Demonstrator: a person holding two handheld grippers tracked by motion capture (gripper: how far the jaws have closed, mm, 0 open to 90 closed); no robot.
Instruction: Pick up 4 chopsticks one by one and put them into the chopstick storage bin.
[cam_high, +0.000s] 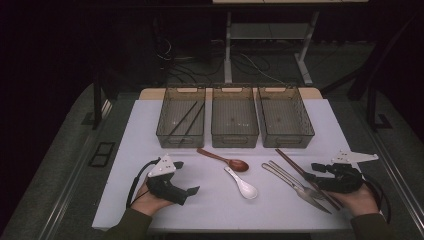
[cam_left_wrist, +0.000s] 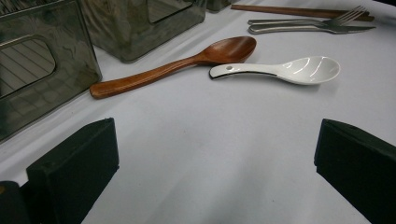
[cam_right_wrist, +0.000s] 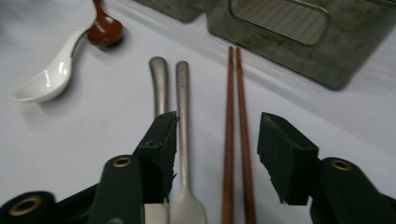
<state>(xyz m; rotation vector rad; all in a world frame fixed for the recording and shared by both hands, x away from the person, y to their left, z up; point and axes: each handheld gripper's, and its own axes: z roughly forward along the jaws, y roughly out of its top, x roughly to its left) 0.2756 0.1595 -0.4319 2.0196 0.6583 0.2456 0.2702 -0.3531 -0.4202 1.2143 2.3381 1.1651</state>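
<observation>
the right gripper (cam_right_wrist: 215, 154) hovers low over the cutlery on the white table (cam_high: 150, 210), its jaws parted and straddling the pair of brown chopsticks (cam_right_wrist: 236, 116) and the fork (cam_right_wrist: 184, 140), pads not touching either; the knife (cam_right_wrist: 159, 84) lies just beside the fork. the left gripper (cam_high: 187, 192) rests on the table, jaws wide apart around nothing. between the two lie a wooden spoon (cam_high: 225, 159) and a white ceramic spoon (cam_high: 242, 186). beyond stand three smoky plastic bins in a row: the left bin (cam_high: 181, 117) holds dark chopsticks, the middle bin (cam_high: 234, 117) and right bin (cam_high: 285, 117) look bare.
</observation>
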